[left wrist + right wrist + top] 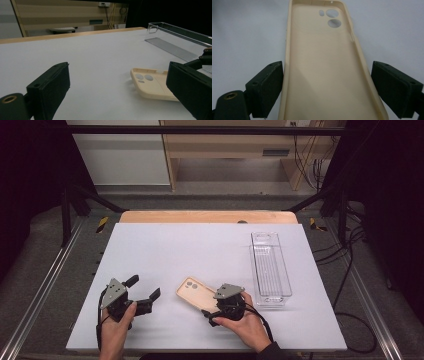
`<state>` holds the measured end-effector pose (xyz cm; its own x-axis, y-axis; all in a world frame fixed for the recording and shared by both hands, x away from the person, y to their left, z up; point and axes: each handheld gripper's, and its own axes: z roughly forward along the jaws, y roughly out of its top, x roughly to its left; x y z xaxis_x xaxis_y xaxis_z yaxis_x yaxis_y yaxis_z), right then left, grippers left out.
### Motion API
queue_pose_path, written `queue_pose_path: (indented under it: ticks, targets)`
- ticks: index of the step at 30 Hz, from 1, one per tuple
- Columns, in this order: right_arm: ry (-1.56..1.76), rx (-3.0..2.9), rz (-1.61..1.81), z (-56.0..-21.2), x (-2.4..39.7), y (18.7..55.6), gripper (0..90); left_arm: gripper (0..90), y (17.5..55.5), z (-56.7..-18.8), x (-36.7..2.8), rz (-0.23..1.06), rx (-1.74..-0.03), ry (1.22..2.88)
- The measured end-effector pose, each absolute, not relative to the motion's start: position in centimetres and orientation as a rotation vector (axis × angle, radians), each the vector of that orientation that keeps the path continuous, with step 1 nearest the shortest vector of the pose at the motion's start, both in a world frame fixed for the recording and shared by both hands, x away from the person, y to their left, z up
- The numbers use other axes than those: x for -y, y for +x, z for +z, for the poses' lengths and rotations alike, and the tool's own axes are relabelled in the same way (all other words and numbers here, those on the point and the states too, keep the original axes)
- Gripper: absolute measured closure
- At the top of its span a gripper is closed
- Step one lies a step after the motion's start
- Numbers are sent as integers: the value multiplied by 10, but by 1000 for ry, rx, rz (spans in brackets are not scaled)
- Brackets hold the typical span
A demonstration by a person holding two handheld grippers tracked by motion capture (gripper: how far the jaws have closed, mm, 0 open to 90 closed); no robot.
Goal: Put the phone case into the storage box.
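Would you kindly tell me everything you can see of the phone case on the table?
The phone case is cream-beige, apparently soft plastic or rubber, and empty: its hollow inside faces up, with raised side walls, rounded corners and camera cut-outs at the end away from the person. It lies flat and angled on the white table, left of the clear tray. The right gripper straddles its near end with jaws open; one jaw seems to be at the case's edge, the other stands apart.
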<state>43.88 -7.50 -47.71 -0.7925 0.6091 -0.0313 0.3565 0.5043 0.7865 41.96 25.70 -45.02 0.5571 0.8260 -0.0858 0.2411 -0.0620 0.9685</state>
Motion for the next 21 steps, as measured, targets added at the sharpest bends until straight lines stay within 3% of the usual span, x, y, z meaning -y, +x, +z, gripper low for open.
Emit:
queue_pose_path:
  ticks: [13,17,21]
  targets:
    - [773,-2181,1309,-458,82,429,127,16,423,-418,-235,437,-866,1579]
    - [762,-2117,1352,-454,83,430,126,17,447,-404,-217,329,-865,1594]
    - [761,-2074,1375,-451,83,431,126,20,460,-399,-210,313,-869,1602]
